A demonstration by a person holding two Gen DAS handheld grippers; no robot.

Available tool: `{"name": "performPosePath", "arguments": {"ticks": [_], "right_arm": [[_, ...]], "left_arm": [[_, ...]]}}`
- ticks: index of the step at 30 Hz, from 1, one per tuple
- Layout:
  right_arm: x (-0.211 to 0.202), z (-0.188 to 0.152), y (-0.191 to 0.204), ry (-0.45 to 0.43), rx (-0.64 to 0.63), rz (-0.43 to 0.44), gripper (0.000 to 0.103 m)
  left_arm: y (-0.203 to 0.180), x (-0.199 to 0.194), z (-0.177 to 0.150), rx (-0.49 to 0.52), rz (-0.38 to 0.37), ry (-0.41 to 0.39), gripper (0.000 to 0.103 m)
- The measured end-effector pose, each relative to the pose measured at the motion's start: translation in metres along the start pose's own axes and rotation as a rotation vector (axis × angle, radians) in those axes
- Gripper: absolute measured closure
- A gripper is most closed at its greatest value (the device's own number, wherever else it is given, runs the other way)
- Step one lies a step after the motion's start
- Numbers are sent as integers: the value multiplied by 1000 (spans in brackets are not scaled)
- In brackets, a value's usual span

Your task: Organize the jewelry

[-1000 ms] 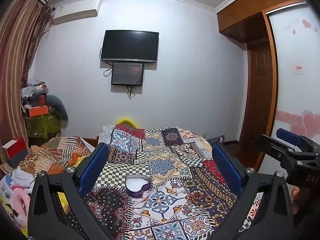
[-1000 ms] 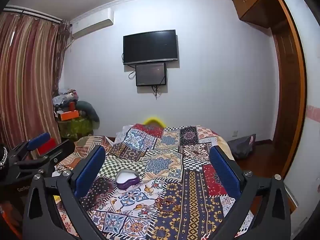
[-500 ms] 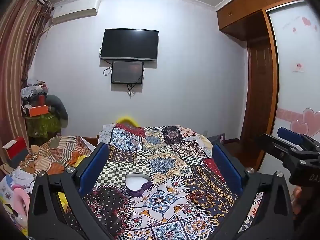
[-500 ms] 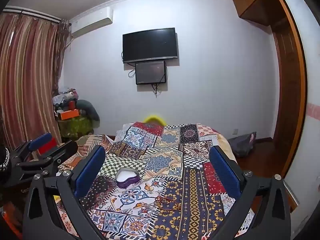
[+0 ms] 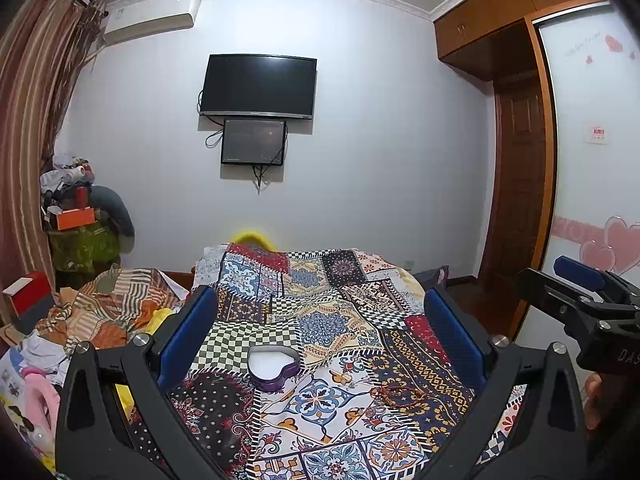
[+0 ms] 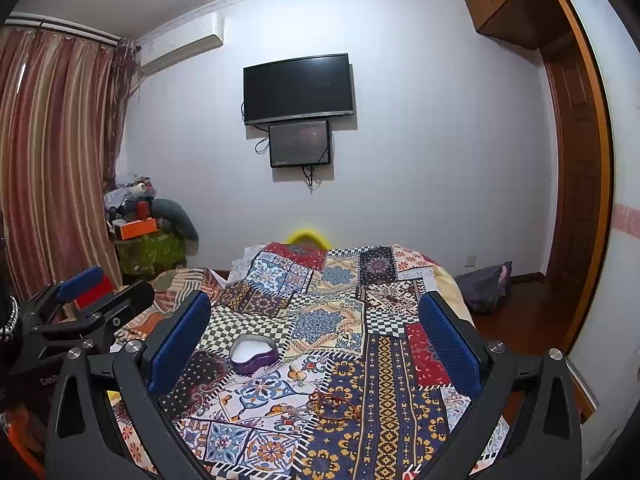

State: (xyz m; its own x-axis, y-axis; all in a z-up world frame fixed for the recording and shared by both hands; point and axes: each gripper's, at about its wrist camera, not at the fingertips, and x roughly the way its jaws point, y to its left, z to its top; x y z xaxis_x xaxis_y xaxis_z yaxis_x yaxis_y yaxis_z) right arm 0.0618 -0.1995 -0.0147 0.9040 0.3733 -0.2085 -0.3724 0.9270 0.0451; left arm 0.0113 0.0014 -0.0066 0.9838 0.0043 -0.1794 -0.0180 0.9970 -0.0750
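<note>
An open purple heart-shaped box [image 5: 273,367] [image 6: 254,355] with a white lining lies on the patchwork bedspread [image 5: 332,320] [image 6: 348,312]. A thin red bracelet [image 5: 396,394] [image 6: 334,402] lies on the cloth to the box's right, with a small trinket [image 6: 297,374] between them. My left gripper [image 5: 320,334] hangs above the bed, open and empty, the box between its blue pads. My right gripper [image 6: 314,334] is open and empty too, above the box and bracelet. Each gripper shows at the edge of the other's view.
Crumpled striped bedding [image 5: 108,308] and clothes pile up left of the bed. A cluttered stand with an orange box [image 6: 138,229] sits by the curtain. A TV [image 5: 258,86] hangs on the far wall. A wooden wardrobe and door [image 6: 576,184] are at right, a dark bag [image 6: 486,286] on the floor.
Both cameras have tilted up slightly, so the bed and box sit a little lower in view. Both grippers stay open; nothing on the bed has moved.
</note>
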Motion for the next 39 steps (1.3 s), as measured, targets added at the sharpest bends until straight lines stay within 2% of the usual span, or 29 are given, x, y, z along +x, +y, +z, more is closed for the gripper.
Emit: {"name": "performPosePath", "arguments": {"ticks": [39], "right_arm": [[0,1,2,10,4,-1,0]], "left_arm": [[-5,2,-5,1,-6,9,0]]}}
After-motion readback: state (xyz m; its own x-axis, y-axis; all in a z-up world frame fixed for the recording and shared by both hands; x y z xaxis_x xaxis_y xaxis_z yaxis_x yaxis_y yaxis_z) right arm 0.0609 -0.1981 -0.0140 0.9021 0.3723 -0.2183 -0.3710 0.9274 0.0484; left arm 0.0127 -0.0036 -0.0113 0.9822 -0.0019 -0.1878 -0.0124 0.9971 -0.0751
